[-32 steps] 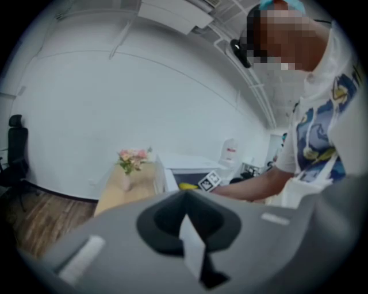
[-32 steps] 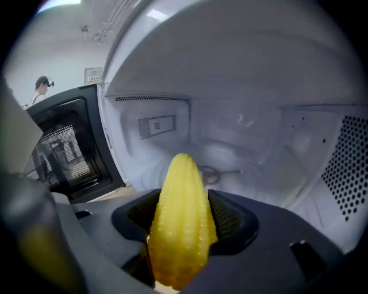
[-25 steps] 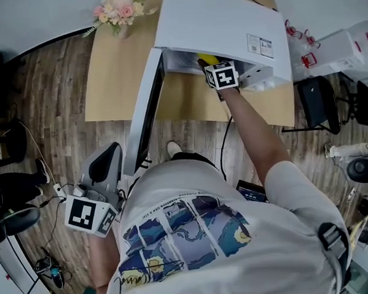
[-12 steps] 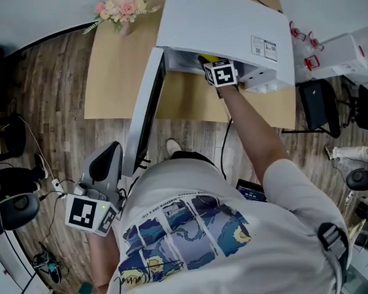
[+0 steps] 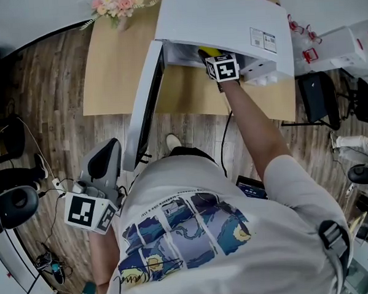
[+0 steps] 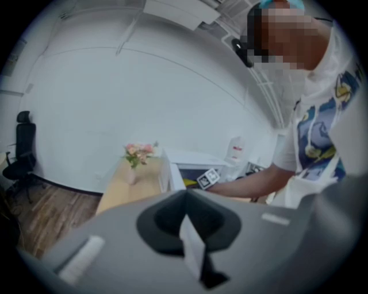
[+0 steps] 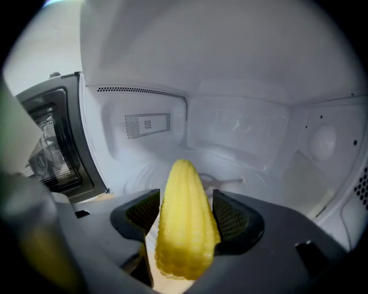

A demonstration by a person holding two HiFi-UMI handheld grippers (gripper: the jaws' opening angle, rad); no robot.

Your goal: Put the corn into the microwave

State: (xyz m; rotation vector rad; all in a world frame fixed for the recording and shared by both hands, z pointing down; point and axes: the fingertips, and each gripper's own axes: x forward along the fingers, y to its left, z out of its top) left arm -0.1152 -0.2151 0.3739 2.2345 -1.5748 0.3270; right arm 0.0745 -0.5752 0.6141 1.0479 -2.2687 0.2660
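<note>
1. Corn (image 5: pixel 207 51), yellow, pokes just inside the open white microwave (image 5: pixel 226 18), held by the right gripper (image 5: pixel 221 66). The left gripper (image 5: pixel 96 200) hangs low, well apart.
2. Left gripper view: jaws pressed together, nothing between.
3. Right gripper view: ribbed dark pads (image 7: pixel 233 218) pinch the bumpy, tapered cob inside the smooth cavity (image 7: pixel 241 132). Looks like the placing step. Next up, lower it and let go.

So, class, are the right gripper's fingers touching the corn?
Touching. The right gripper view shows both fingers pressed against the corn on its sides, with no gap.
</note>
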